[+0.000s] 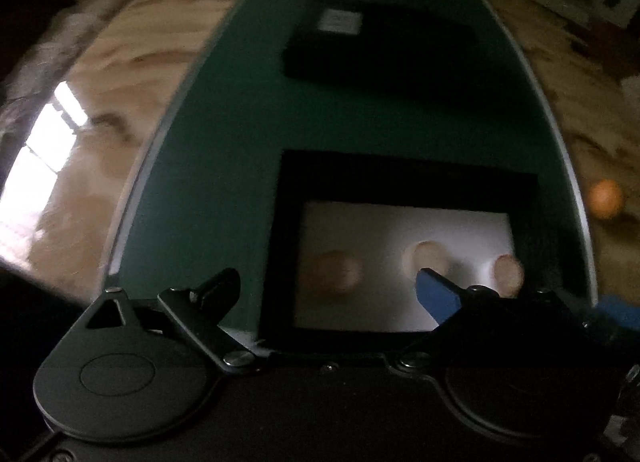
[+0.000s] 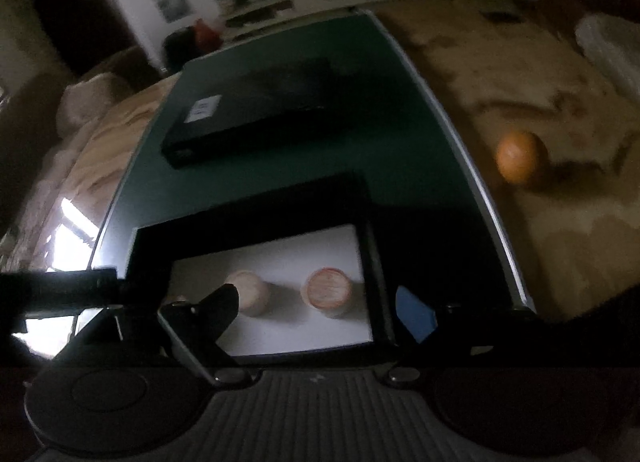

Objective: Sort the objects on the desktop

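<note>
A black open box (image 1: 408, 176) with a white floor sits on a green mat (image 1: 240, 130). Three round wooden stamp-like pieces (image 1: 426, 260) lie inside it. My left gripper (image 1: 324, 282) is open and empty, hovering over the box's near edge. In the right wrist view the same box (image 2: 256, 202) holds two visible wooden pieces (image 2: 328, 292). My right gripper (image 2: 320, 298) is open and empty above the box. An orange ball (image 2: 520, 156) lies on the wooden table right of the mat; it also shows in the left wrist view (image 1: 605, 198).
A closed black box with a white label (image 1: 380, 44) lies farther back on the mat, also in the right wrist view (image 2: 248, 114). The wooden table (image 1: 120, 102) surrounds the mat. The left gripper's arm (image 2: 60, 288) shows at left in the right wrist view.
</note>
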The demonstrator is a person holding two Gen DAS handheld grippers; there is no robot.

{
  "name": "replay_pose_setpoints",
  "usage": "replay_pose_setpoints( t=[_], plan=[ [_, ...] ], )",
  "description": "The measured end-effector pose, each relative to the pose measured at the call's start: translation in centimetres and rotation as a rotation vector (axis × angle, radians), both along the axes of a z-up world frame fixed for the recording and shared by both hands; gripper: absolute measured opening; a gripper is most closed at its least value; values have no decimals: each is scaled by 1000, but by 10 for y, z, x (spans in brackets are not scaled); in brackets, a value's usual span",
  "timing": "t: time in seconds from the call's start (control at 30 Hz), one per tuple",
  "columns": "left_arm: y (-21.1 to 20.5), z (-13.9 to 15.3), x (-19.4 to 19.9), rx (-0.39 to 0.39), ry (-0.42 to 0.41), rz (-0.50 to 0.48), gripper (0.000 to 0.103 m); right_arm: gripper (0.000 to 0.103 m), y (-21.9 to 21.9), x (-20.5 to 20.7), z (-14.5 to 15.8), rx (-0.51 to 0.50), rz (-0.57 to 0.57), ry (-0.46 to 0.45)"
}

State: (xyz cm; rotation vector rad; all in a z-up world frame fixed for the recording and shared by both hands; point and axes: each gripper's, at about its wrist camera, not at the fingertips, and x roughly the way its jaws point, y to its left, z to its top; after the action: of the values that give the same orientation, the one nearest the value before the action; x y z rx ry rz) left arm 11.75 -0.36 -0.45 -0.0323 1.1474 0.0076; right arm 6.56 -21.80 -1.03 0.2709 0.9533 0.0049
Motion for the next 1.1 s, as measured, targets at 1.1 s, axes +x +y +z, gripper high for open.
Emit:
replay_pose_setpoints(
  t=[1.1],
  plan=[
    [26, -2, -57, 42, 49, -19, 98, 94, 65, -23, 21, -130, 55, 38]
  ],
)
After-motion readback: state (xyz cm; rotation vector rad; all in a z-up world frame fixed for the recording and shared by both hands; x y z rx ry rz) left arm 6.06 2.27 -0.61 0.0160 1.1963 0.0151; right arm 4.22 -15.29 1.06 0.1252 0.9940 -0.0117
